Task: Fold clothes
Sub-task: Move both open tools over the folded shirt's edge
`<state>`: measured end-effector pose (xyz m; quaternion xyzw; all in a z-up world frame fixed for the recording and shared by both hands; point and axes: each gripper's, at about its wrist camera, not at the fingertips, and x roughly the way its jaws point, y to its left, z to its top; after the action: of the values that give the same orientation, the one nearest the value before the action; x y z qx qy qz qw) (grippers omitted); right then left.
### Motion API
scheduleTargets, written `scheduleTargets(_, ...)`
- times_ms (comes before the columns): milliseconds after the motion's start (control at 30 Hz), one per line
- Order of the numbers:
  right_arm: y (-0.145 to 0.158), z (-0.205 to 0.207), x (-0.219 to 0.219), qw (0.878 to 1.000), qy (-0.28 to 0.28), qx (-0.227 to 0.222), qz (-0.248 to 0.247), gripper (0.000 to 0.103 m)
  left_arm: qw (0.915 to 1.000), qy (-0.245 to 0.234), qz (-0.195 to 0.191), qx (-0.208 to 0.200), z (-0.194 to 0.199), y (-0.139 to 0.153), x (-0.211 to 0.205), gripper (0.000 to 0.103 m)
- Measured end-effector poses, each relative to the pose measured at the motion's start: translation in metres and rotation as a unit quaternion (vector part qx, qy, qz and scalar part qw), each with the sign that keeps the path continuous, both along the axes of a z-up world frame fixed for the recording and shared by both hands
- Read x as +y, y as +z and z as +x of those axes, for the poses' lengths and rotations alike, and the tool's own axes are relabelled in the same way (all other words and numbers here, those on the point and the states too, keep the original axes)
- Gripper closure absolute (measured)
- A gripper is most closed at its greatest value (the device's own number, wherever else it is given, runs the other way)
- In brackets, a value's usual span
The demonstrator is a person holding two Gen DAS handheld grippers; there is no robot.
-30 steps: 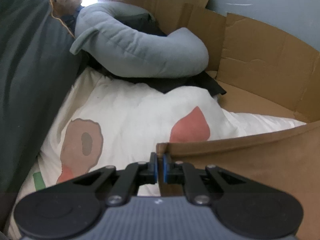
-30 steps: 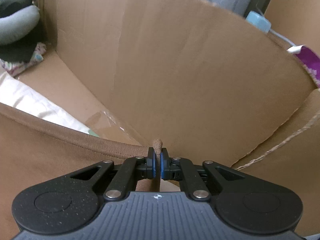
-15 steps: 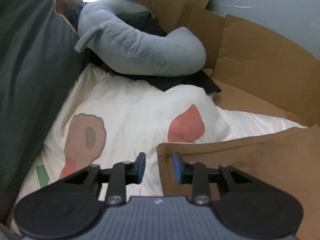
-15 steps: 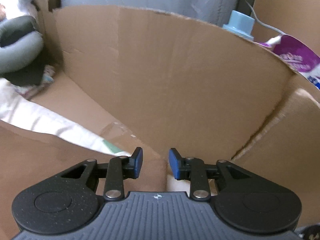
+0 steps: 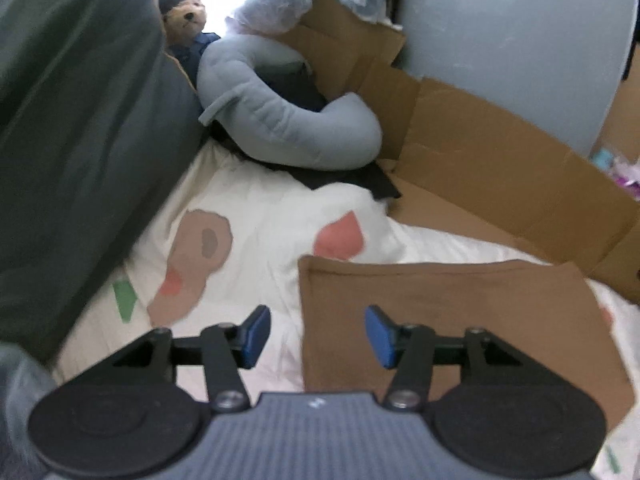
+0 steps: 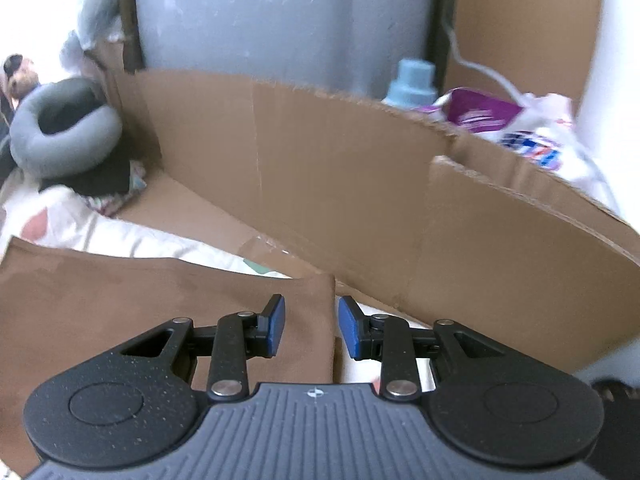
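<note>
A brown garment [image 5: 448,320] lies flat as a rectangle on a white patterned sheet [image 5: 264,216]. My left gripper [image 5: 316,336] hovers open above the garment's left edge, with nothing between its blue pads. In the right wrist view the same brown garment [image 6: 120,304] spreads to the left. My right gripper [image 6: 311,328] stands open over its right edge, apart from the cloth.
A grey curved pillow [image 5: 288,124] and a teddy bear [image 5: 188,20] sit at the far end on dark cloth. Cardboard walls [image 6: 340,184] fence the right side. Behind them stand a blue bottle [image 6: 412,84] and purple packaging [image 6: 484,112]. A dark green mass [image 5: 72,120] fills the left.
Both grippers were shut on the brown garment's top edge a second ago. They have opened, let it go and drawn back and up. The garment now lies flat.
</note>
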<state>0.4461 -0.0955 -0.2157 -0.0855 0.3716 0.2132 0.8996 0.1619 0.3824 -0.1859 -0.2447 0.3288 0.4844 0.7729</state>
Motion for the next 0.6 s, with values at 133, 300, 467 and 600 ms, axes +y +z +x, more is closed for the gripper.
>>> scheduleTargets(133, 0.012, -0.035, -0.018, 1.000, -0.020, 0.002, 0.008, 0.065, 0.9999, 0.001, -0.006, 0.013, -0.007, -0.003, -0.024, 0.047)
scheduleTargets(300, 0.002, -0.078, -0.035, 0.999, -0.030, 0.017, -0.008, 0.065, 0.9991, -0.014, -0.015, 0.036, -0.013, -0.011, -0.050, 0.045)
scheduleTargets(467, -0.008, -0.117, -0.040, 0.999, -0.030, 0.024, -0.016, 0.064, 0.9981, -0.032, -0.040, 0.035, -0.013, -0.025, -0.067, 0.048)
scheduleTargets(600, -0.017, -0.139, -0.035, 0.999, -0.038, 0.033, -0.010, 0.064, 0.9960, -0.070, -0.040, 0.038, -0.006, -0.031, -0.079, 0.050)
